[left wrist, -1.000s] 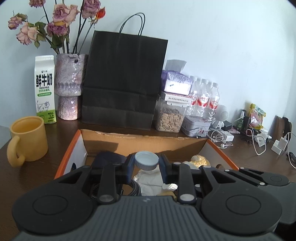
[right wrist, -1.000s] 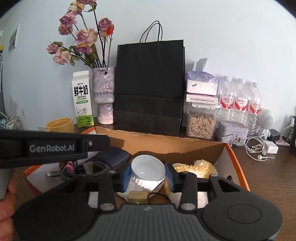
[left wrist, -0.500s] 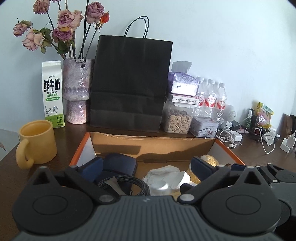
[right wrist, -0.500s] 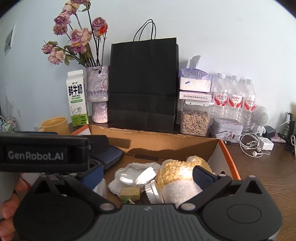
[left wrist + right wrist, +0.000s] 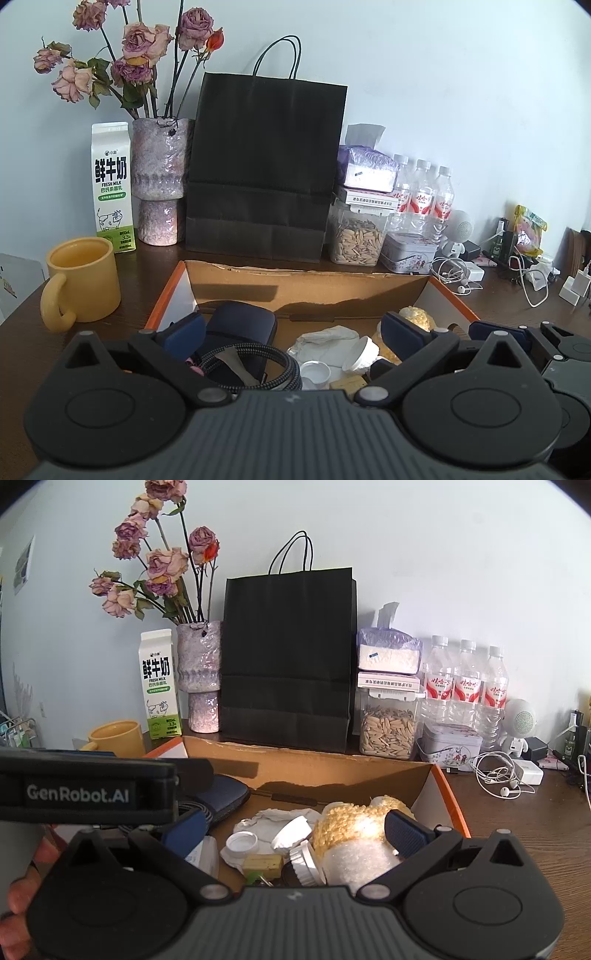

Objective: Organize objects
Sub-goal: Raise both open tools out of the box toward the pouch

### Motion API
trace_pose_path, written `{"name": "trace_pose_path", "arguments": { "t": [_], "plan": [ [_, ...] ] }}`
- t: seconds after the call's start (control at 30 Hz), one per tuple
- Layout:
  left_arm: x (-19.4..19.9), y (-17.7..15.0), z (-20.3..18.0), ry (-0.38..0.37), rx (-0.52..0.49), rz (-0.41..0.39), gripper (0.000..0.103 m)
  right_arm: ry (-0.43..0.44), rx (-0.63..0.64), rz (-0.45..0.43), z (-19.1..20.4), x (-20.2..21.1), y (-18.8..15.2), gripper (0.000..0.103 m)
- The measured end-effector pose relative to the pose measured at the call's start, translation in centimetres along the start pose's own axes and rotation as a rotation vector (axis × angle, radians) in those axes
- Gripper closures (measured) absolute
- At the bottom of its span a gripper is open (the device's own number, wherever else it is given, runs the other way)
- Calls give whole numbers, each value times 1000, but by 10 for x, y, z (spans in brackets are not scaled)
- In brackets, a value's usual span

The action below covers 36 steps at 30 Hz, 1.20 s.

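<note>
Both sets of tongs, which a second ago each pinched a small white jar, now stand spread wide with nothing between their blue pads. Left tongs (image 5: 293, 330) and right tongs (image 5: 293, 825) hover over the orange-edged cardboard box (image 5: 332, 766) on the dark wooden table (image 5: 535, 827). Inside that box lie 2 white plastic lids: 1 round lid (image 5: 242, 842) flat on crumpled white paper (image 5: 269, 818), 1 tipped lid (image 5: 291, 832) just beside it. Also in the box are a fluffy yellow ball (image 5: 351, 823), a navy zip case (image 5: 240, 325) and a braided cable (image 5: 251, 363). Behind the box stands a black paper bag (image 5: 266, 166); left of the box sits a yellow mug (image 5: 83, 277).
</note>
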<state>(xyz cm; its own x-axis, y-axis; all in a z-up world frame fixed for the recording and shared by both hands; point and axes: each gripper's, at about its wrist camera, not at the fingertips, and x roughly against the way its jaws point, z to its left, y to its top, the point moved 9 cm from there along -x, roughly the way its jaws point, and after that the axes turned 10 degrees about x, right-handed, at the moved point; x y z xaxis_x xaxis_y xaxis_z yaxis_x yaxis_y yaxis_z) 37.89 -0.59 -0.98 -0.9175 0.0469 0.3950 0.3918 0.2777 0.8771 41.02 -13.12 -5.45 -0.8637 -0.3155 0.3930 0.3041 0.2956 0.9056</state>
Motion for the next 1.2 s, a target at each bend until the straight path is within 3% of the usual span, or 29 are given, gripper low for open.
{"name": "trace_pose_path", "arguments": {
  "t": [0.7, 1.2],
  "plan": [
    [100, -9, 10, 14, 7, -52, 0, 31, 63, -49, 32, 89, -10, 0],
    [144, -65, 34, 36, -18, 59, 0, 86, 74, 55, 52, 138, -69, 0]
  ]
}}
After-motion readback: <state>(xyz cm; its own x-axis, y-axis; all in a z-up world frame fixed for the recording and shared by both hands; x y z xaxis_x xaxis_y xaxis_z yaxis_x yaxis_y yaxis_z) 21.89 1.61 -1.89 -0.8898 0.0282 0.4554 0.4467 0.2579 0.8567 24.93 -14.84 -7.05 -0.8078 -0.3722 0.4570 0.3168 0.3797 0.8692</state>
